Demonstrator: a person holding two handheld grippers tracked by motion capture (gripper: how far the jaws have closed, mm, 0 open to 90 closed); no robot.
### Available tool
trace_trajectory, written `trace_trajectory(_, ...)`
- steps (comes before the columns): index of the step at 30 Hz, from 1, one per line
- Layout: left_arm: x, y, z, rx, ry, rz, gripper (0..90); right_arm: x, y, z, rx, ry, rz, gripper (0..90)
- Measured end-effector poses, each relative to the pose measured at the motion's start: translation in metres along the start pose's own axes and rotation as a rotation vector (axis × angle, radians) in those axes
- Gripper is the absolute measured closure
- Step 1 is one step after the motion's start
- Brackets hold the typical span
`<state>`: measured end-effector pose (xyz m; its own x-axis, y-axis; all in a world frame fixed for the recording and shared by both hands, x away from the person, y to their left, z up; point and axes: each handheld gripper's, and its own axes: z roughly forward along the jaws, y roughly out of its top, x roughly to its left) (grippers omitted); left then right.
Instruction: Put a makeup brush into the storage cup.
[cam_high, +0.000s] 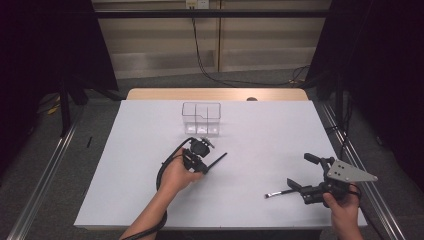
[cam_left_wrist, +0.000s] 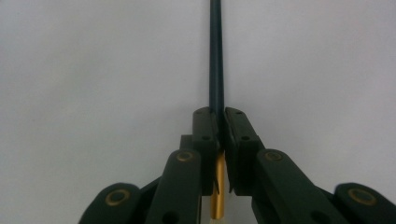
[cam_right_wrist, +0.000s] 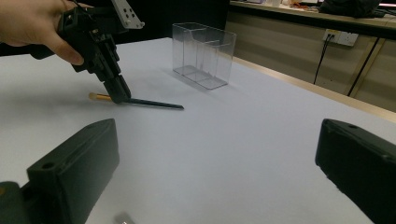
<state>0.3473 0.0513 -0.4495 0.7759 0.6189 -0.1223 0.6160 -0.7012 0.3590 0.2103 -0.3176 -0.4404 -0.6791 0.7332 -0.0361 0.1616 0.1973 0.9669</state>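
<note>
**A:** Where is everything on the bench (cam_high: 150, 200)?

**B:** The white bench top is mostly bare. A clear plastic box (cam_high: 201, 119) with inner dividers stands near the far edge, at the middle. The left hand-held gripper (cam_high: 206, 167) is just in front of it, near the centre, with its jaws pressed together on a thin dark brush (cam_high: 217, 160). The brush lies low over the surface and its dark handle points away to the right. In the left gripper view the handle (cam_left_wrist: 216, 56) runs straight up from between the jaws, with a gold part (cam_left_wrist: 217, 191) of it behind them.

**A:** And the other side?

**B:** The right hand-held gripper (cam_high: 297, 172) sits near the front right corner, close to the bench's right edge, with its jaws spread wide and nothing between them. A second thin brush (cam_high: 280, 193) lies flat on the bench beside its lower jaw. The two grippers are well apart, with open white surface between them and on the left half of the bench.

**A:** Anything hard to make out?

**B:** Whether the held brush touches the bench can't be told. The gripper body hides its gold end in the high view. The second brush's far end runs under the right gripper. In the right gripper view both jaws are cut off by the picture's edge.
</note>
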Motion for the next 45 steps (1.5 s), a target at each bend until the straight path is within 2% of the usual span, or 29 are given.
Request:
trace_trajectory(9, -0.001, 0.005, -0.008, -0.005, -0.008, 0.016, 83.9, 0.000, -0.001, -0.002, -0.002, -0.001, 0.003, 0.0)
trace_trajectory(14, -0.001, 0.006, -0.013, -0.016, -0.034, 0.034, 83.9, 0.000, -0.001, 0.000, 0.000, 0.009, 0.008, 0.0)
trace_trajectory(16, -0.001, 0.006, -0.014, -0.032, -0.044, 0.023, 83.9, 0.001, -0.001, 0.001, -0.002, 0.018, 0.005, 0.0)
trace_trajectory(19, -0.001, 0.007, -0.016, -0.031, -0.055, 0.042, 83.9, 0.001, -0.001, 0.002, -0.001, 0.022, 0.001, 0.0)
trace_trajectory(28, -0.008, 0.011, -0.024, -0.061, -0.089, 0.064, 83.9, 0.001, 0.002, 0.007, 0.002, 0.034, 0.004, 0.0)
trace_trajectory(38, -0.013, 0.015, -0.032, -0.072, -0.106, 0.109, 83.9, 0.000, 0.007, 0.020, 0.035, 0.071, 0.015, 0.0)
trace_trajectory(42, -0.015, 0.016, -0.033, -0.069, -0.116, 0.126, 83.9, 0.001, 0.011, 0.030, 0.075, 0.105, -0.013, 0.0)
trace_trajectory(43, -0.016, 0.017, -0.033, -0.076, -0.131, 0.125, 83.9, 0.001, 0.012, 0.033, 0.090, 0.115, -0.022, 0.0)
trace_trajectory(45, -0.017, 0.017, -0.033, -0.070, -0.128, 0.135, 83.9, 0.001, 0.013, 0.038, 0.113, 0.124, -0.034, 0.0)
